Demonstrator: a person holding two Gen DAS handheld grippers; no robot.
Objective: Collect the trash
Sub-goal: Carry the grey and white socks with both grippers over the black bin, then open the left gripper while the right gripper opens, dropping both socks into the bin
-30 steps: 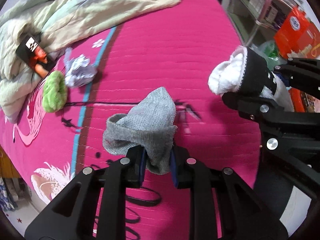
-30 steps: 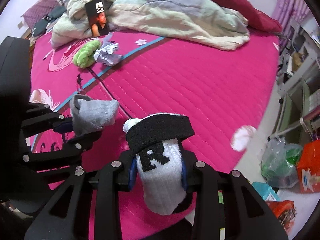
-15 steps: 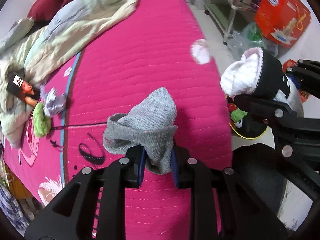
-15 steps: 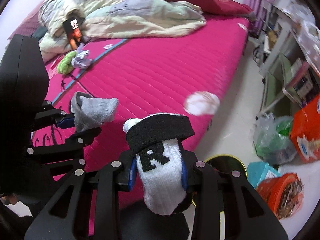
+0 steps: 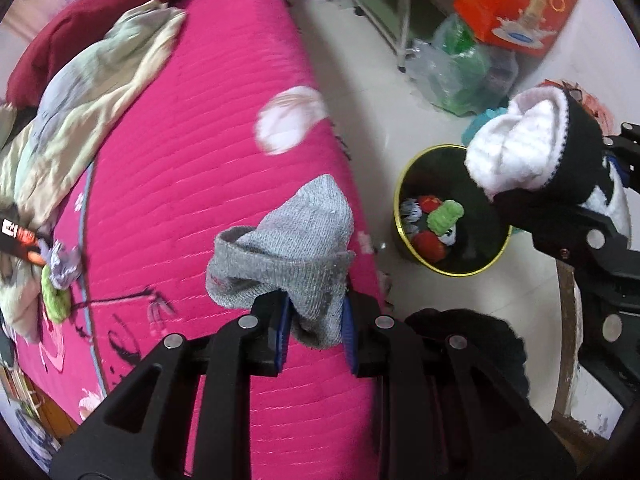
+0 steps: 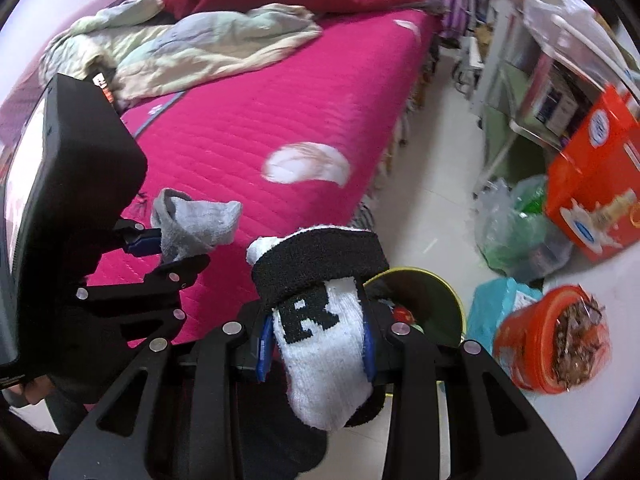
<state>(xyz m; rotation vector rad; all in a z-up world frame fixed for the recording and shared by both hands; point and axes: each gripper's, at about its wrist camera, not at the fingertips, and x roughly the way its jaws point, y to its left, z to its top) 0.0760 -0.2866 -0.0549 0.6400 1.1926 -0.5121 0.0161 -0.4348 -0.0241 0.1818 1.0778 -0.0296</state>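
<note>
A grey sock [image 5: 288, 252], crumpled with its open cuff turned left, is pinched at its lower end between the left gripper [image 5: 314, 336]'s pads, above the pink bed's edge. A white sock [image 6: 324, 356] with a black cuff and a black letter R is clamped in the right gripper [image 6: 316, 346]. On the floor beside the bed stands a black yellow-rimmed bin [image 5: 404, 184], holding red, green and pale items.
</note>
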